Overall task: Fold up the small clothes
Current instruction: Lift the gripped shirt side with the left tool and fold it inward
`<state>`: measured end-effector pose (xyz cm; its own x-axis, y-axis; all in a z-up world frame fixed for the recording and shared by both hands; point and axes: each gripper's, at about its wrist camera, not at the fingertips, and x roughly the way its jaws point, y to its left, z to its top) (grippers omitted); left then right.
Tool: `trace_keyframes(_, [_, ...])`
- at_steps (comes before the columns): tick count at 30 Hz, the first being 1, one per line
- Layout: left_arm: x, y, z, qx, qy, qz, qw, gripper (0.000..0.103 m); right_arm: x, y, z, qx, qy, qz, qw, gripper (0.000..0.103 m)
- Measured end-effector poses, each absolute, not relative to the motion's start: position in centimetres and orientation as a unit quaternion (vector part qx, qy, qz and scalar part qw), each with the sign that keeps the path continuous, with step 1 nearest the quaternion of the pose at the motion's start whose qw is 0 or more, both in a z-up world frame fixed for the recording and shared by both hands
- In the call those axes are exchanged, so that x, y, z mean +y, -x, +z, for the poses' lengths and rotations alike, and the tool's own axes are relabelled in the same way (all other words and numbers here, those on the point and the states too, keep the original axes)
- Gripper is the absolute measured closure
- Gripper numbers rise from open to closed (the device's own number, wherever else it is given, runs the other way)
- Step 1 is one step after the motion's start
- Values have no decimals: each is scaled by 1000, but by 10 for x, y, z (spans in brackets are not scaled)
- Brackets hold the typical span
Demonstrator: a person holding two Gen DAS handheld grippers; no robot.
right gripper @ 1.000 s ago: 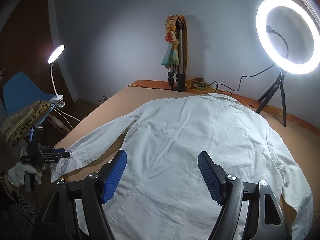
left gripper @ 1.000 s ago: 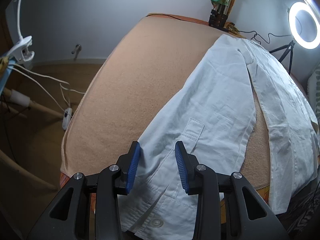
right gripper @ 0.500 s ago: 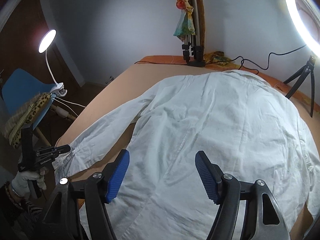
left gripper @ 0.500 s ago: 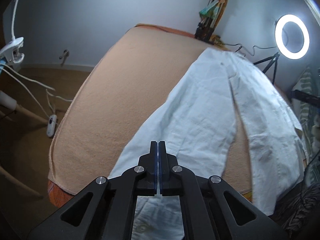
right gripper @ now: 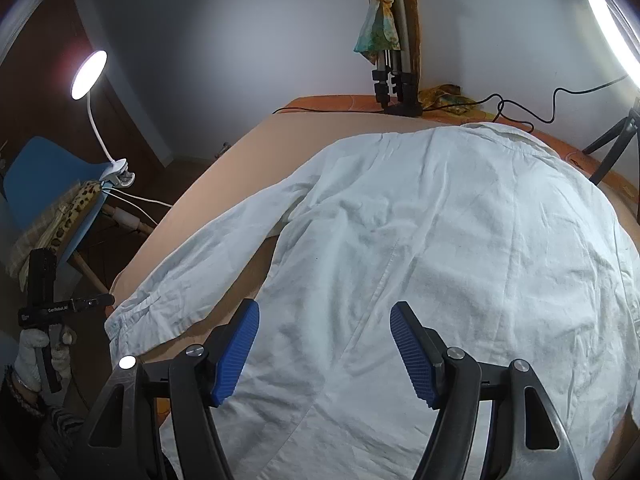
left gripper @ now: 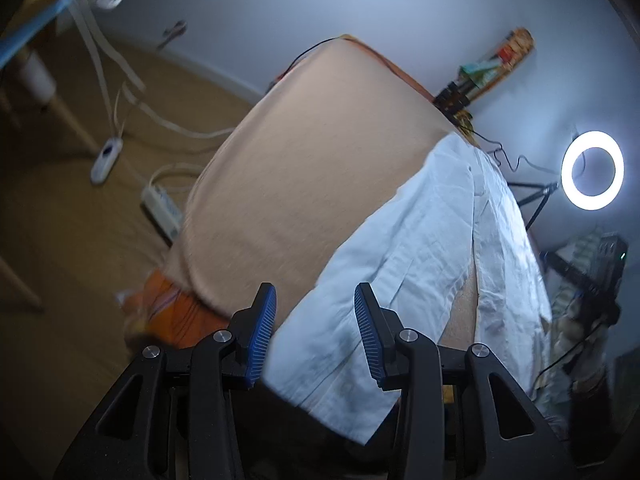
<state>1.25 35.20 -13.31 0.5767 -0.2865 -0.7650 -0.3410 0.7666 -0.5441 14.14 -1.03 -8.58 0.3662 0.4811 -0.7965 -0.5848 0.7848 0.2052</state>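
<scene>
Nearest the left wrist camera, the left gripper (left gripper: 315,334) has its blue-padded jaws spread apart, with nothing between them. The cuff end of the white shirt's sleeve (left gripper: 340,376) lies just past and between the two pads, hanging a little over the near edge of the table; whether the pads touch the cloth cannot be told. This view is blurred toward its left side.

In the right wrist view, the right gripper (right gripper: 325,350) also has its jaws wide apart and empty, poised above the lower back panel of the white shirt (right gripper: 440,248). The shirt lies spread out flat, back side up, across the table's peach-coloured cover (right gripper: 240,152), collar toward the far end. Its sleeve stretches out to the left toward the table's near left corner, where the gloved left hand (right gripper: 34,350) grips the other tool's handle just off the table edge.

Farther out, an orange cloth (left gripper: 176,316) shows under the cover at the table corner. On the floor to the left lie a power strip (left gripper: 162,208) and white cables. A blue chair (right gripper: 44,172) carries a clip-on lamp (right gripper: 89,74) that is lit. At the far end of the table stands a folded tripod (right gripper: 394,60) with a coloured scarf tied to it, and a ring light (left gripper: 592,170) glows at the right.
</scene>
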Motion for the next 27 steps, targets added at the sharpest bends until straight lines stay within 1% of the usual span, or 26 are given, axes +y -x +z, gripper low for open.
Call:
trace_keyframes(2, [354, -5, -143, 467, 368, 10, 804, 64, -8, -141, -89, 463, 56, 325, 823, 32])
trace_keyframes(5, [348, -2, -143, 463, 376, -4, 802, 64, -4, -139, -91, 463, 55, 329, 821, 32])
trace_keyframes(7, [340, -3, -141, 464, 366, -4, 807, 64, -1, -137, -90, 461, 56, 333, 821, 32])
trace_keyframes(9, [331, -5, -139, 469, 338, -7, 816, 67, 1, -135, -88, 457, 60, 336, 821, 32])
trace_keyframes(10, [325, -7, -136, 472, 317, -4, 823, 84, 3, -135, -86, 455, 63, 337, 822, 32])
trace_keyframes(11, [318, -10, -135, 474, 300, -8, 828, 95, 4, -135, -85, 453, 65, 337, 823, 32])
trace_keyframes(12, [314, -11, -133, 470, 291, -8, 833, 100, 5, -136, -83, 452, 66, 337, 823, 32])
trace_keyframes(18, [297, -8, -100, 399, 285, -48, 870, 100, 6, -148, -78, 456, 63, 333, 823, 32])
trace_keyframes(23, [249, -12, -61, 355, 246, -119, 894, 100, 5, -170, -76, 460, 60, 321, 826, 32])
trace_keyframes(27, [199, -10, -42, 338, 214, -198, 895, 100, 9, -195, -75, 489, 44, 333, 805, 32])
